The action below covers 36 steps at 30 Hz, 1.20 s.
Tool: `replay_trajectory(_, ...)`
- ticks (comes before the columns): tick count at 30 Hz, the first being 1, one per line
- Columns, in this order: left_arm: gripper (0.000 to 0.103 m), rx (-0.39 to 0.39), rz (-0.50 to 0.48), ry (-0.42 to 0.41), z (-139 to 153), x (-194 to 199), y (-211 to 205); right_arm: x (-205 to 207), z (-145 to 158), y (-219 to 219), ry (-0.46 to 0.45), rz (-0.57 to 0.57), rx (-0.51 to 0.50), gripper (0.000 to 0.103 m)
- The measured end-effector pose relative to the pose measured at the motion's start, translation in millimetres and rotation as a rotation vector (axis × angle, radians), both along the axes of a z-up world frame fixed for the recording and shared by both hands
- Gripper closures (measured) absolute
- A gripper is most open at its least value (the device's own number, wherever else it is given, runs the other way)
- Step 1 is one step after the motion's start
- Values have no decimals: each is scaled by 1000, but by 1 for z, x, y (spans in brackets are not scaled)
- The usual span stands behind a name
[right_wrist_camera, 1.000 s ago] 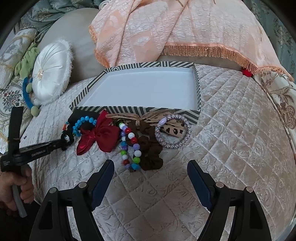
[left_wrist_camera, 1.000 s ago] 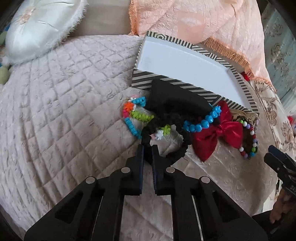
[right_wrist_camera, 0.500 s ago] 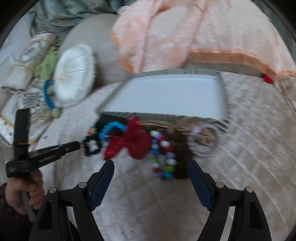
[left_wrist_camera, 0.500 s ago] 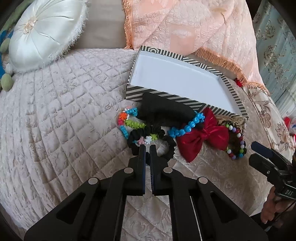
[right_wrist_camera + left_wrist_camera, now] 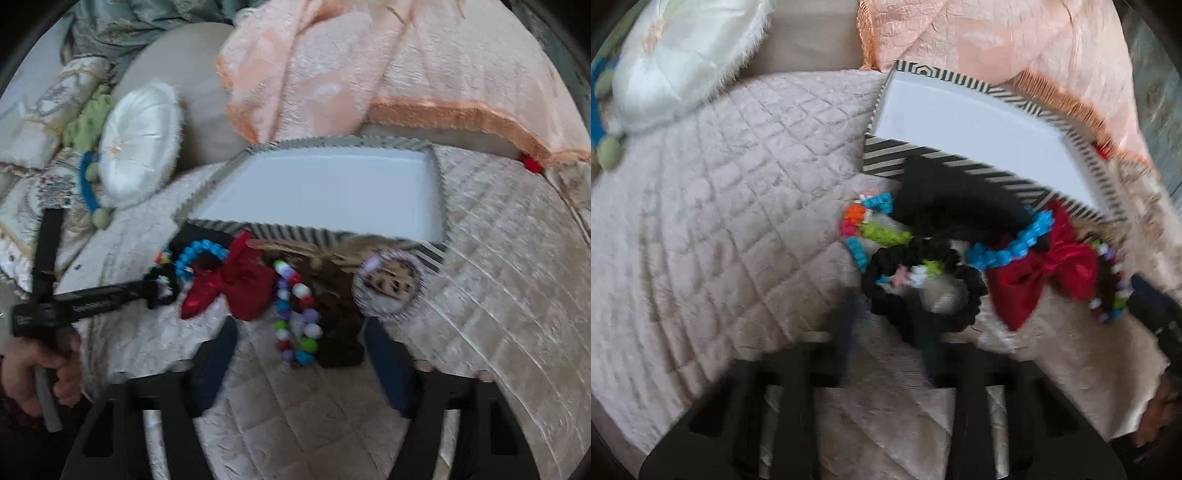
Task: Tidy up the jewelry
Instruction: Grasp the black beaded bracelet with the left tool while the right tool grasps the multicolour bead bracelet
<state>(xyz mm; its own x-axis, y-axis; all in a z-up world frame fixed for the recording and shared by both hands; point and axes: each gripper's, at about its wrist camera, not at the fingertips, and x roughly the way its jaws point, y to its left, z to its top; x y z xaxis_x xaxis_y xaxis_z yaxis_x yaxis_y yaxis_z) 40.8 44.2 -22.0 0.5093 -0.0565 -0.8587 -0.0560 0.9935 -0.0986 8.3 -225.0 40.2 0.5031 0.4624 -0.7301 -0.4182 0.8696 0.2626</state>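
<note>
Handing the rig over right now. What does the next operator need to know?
Left hand-held gripper: shut, apparently pinching the rim of the black scrunchie; its own view is blurred.
Right hand-held gripper: open, its jaws have just been closing, either side of the multicolour bead bracelet and brown scrunchie, not pressing on them.
Striped box: nothing visible inside.
Red bow, blue bead bracelet and the rest lie on the quilt in front of the box.
Done: nothing boxed. Left: everything.
</note>
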Motion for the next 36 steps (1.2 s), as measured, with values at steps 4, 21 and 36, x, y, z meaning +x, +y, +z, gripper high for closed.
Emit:
replay_trajectory(4,99,-40,4,-7,6,-5,6,9,-10,15,-24,31,-81,59)
replay_trajectory(21,99,-119,-10,-170,62,-32,12,-14,27,-7,-86,-31,13,95)
replay_trajectory(36,99,-147,-41,-206,69,-37,-1,-28,40,-25,-98,-81,26,94)
